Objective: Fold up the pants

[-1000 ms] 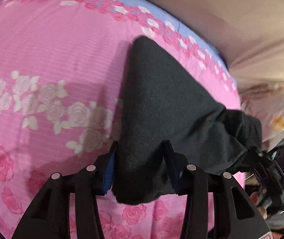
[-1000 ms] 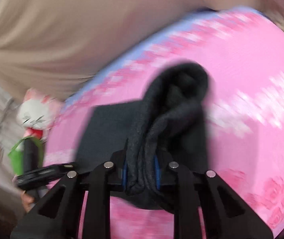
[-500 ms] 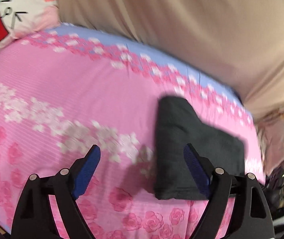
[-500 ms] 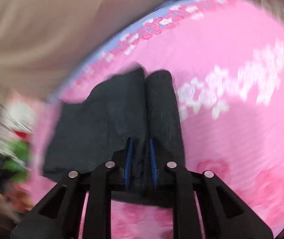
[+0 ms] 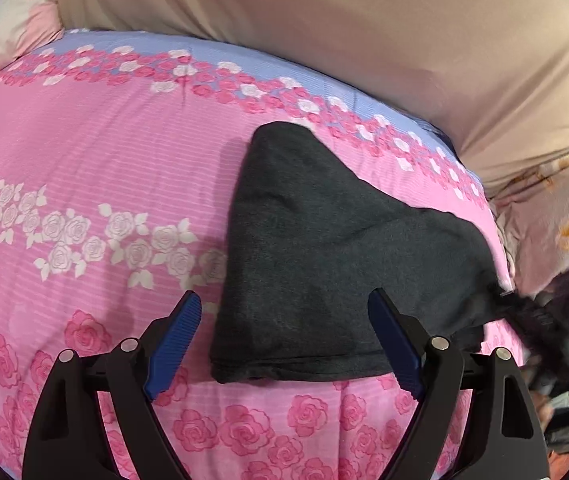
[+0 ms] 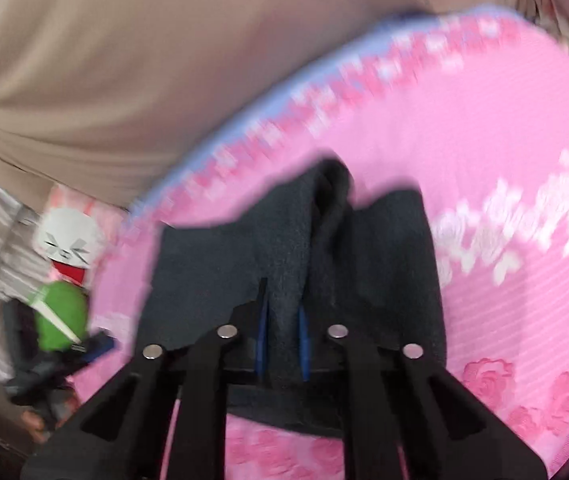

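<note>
Dark pants [image 5: 324, 264] lie under spread left gripper [image 5: 284, 340]; right gripper [image 6: 282, 336], closing, pinches them.

Left tool [image 5: 284, 340] spread wide; right tool [image 6: 282, 332] closing, pinching fabric.

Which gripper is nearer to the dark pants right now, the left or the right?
Right. The right gripper is closed on a bunched fold of the dark pants, touching them. The left gripper is open above their near edge, gripping nothing.
</note>
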Motion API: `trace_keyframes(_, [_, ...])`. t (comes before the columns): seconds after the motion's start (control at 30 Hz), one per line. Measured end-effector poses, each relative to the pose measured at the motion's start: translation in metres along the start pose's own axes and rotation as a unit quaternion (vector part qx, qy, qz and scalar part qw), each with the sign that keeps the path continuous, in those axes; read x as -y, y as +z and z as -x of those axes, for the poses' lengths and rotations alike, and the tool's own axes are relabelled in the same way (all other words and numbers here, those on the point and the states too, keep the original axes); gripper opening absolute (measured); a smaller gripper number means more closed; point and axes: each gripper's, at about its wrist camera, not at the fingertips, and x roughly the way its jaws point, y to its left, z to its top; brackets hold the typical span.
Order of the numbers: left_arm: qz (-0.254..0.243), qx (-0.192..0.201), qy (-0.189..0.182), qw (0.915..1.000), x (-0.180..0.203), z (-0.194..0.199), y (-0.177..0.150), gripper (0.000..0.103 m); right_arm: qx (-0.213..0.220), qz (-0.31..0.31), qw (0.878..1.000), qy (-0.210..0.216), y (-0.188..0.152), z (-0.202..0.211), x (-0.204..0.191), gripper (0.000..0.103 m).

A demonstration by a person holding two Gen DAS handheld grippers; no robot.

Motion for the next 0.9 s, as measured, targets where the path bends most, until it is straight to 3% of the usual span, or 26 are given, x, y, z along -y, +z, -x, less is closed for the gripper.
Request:
trace_keyframes(0.07, [-0.014, 0.002, -0.003, 0.9999, 0.007, 0.0, -0.002, 0.083, 0.017, 0.024, 0.999, -0.035, 0.001, 0.023, -0.002, 0.007])
trace_keyframes(0.13, [-0.02, 0.0, -0.004, 0.9998, 0.012, -0.006, -0.004, 0.085, -0.019, 0.029, 0.996, -0.077, -0.007, 0.007, 0.014, 0.013])
trace_keyframes(0.2, [-0.021, -0.015, -0.004, 0.9997, 0.015, -0.02, -0.006, 0.085, -0.074, -0.006, 0.992, -0.106, -0.023, -0.019, 0.04, 0.019])
trace_keyframes(0.23, [-0.018, -0.023, -0.005, 0.9996, 0.015, -0.025, -0.006, 0.085, -0.067, -0.018, 0.993, -0.093, -0.025, -0.018, 0.044, 0.02])
trace_keyframes(0.3, [-0.014, -0.026, -0.008, 0.9995, 0.015, -0.026, -0.008, 0.085, -0.053, -0.035, 0.997, -0.053, -0.026, -0.007, 0.043, 0.039])
trace_keyframes(0.37, [-0.021, -0.018, -0.006, 0.9996, 0.015, -0.021, -0.009, 0.085, -0.05, -0.04, 0.998, -0.026, -0.029, 0.002, 0.037, 0.049])
trace_keyframes(0.5, [-0.025, -0.009, -0.003, 0.9996, 0.014, -0.013, -0.009, 0.085, -0.083, -0.04, 0.996, -0.015, -0.052, 0.004, 0.036, 0.048])
trace_keyframes(0.63, [-0.03, -0.009, -0.006, 0.9995, 0.015, -0.01, -0.013, 0.085, -0.1, -0.086, 0.99, 0.042, -0.076, 0.01, 0.048, 0.049])
trace_keyframes(0.67, [-0.031, -0.011, -0.009, 0.9994, 0.017, -0.011, -0.014, 0.085, -0.107, -0.089, 0.99, 0.038, -0.079, 0.003, 0.05, 0.049])
trace_keyframes(0.73, [-0.033, -0.015, -0.012, 0.9993, 0.02, -0.013, -0.016, 0.085, -0.09, -0.097, 0.99, 0.044, -0.08, -0.002, 0.052, 0.047])
trace_keyframes(0.8, [-0.032, -0.017, -0.01, 0.9993, 0.023, -0.015, -0.017, 0.085, -0.086, -0.08, 0.993, 0.01, -0.076, -0.003, 0.044, 0.019])
trace_keyframes(0.9, [-0.032, -0.016, -0.011, 0.9993, 0.023, -0.011, -0.018, 0.085, -0.08, -0.02, 0.996, -0.025, -0.065, 0.01, 0.016, 0.011])
